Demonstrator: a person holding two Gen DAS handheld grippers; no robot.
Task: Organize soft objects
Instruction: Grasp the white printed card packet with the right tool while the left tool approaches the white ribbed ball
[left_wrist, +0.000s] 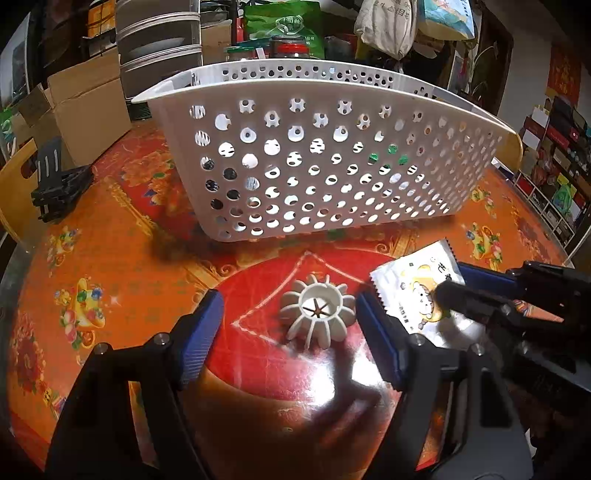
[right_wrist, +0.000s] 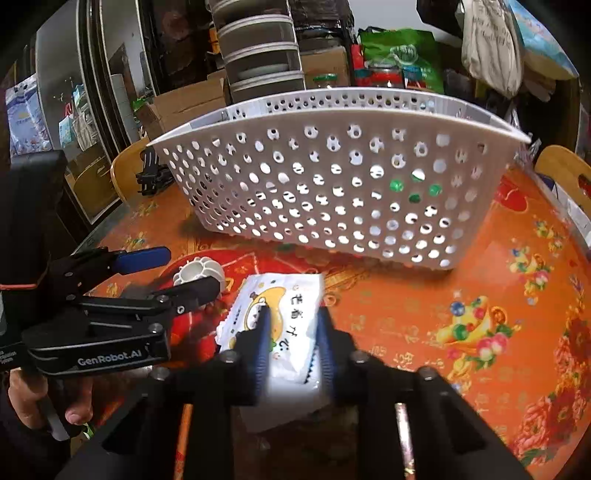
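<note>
A white ribbed plastic ball rests on the red-orange tablecloth between the blue pads of my left gripper. The right pad sits at its edge and the left pad stands well clear, so the gripper is open. Beside it, a white snack packet with a yellow cartoon print lies on the table. In the right wrist view my right gripper is shut on this packet, pinching its near half. The ball and the left gripper show at its left. A white perforated basket stands just behind both.
A black folded rack lies at the table's left edge beside a wooden chair back. Cardboard boxes, jars and bags crowd the space behind the basket. Another chair back stands at the right. A hand holds the left gripper.
</note>
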